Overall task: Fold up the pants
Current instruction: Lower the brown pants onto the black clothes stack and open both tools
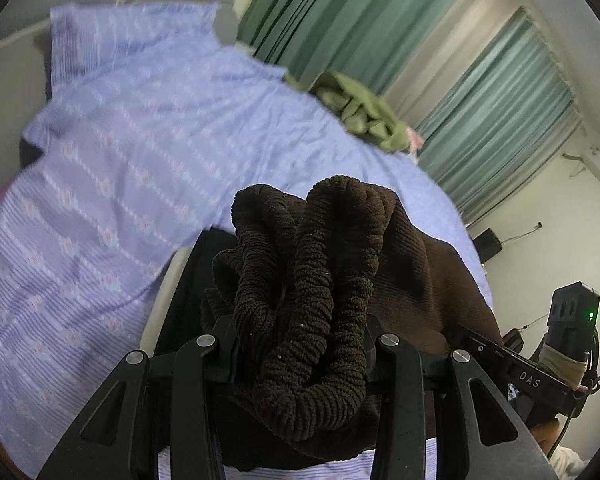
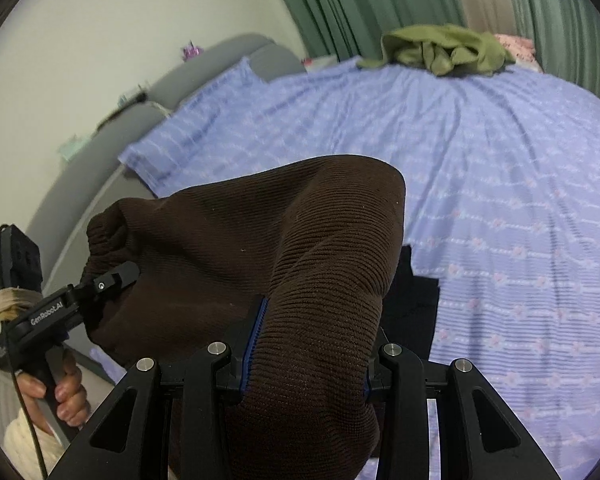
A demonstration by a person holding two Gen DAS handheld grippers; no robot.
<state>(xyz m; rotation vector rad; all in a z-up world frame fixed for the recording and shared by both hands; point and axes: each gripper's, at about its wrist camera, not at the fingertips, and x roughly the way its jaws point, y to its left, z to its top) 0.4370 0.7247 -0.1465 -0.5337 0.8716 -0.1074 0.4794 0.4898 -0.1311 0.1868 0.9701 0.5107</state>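
Left wrist view: left gripper [image 1: 300, 344] clamped on the bunched elastic waistband of the brown knit pants [image 1: 412, 264], held up over the lilac patterned bedsheet [image 1: 120, 152]. Right wrist view: right gripper [image 2: 304, 356] closed on a thick fold of the same pants, olive green garment [image 2: 440, 50] crumpled at the bed's far edge.

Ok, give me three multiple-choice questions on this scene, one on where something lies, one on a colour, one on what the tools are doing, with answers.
1. Where does the green garment lie?
A. On the far side of the bed, near the curtains
B. On the floor
C. In the left tool

2. What colour are the pants?
A. Dark brown
B. White
C. Red

3. What state are the left tool and right tool in?
A. Both open
B. Both shut on the pants
C. Only the right is shut

Answers: 1 A, it sits on the purple sheet by the curtains; 2 A, brown ribbed knit; 3 B, fabric is bunched between each pair of fingers.
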